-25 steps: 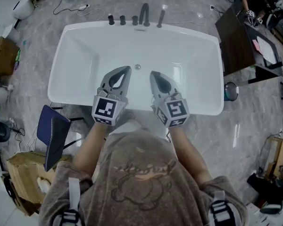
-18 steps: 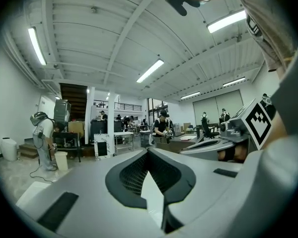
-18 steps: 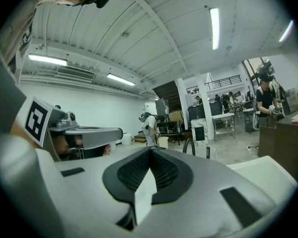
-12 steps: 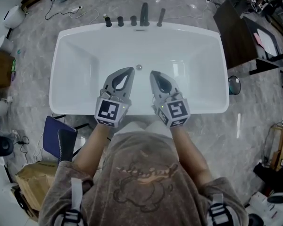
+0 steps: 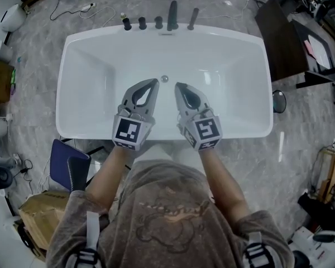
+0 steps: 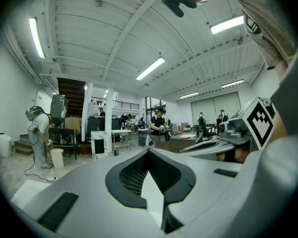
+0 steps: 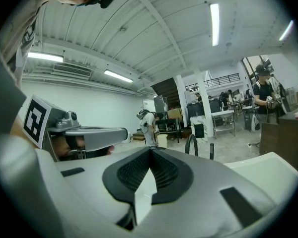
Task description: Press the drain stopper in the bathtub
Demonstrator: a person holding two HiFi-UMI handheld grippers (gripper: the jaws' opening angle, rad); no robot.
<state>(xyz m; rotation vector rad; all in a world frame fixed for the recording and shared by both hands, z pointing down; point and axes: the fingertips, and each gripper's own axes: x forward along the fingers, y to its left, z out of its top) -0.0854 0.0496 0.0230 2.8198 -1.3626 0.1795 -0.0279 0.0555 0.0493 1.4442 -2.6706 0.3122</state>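
Head view: square-marked left tongs [image 5: 154, 82], right tongs [image 5: 177, 86] closed over bathtub [image 5: 89, 74].

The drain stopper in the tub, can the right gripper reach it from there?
Probably yes. The right gripper hangs over the open bathtub, its shut tip looks close to the drain stopper, and nothing lies between them.

Grey marbled floor [image 5: 301, 149] fills the frame. White bathtub [image 5: 234, 31] stands on it at centre, with dark tap fittings [image 5: 171, 17] along its upper rim. Blue chair [image 5: 64, 163] at lower left, just beside the tub's lower left corner. Cardboard box [image 5: 36, 211] below the chair. Cables [image 5: 78, 10] lie at upper left. Dark desk [image 5: 282, 38] at upper right. Small round object [image 5: 278, 101] just right of the tub.
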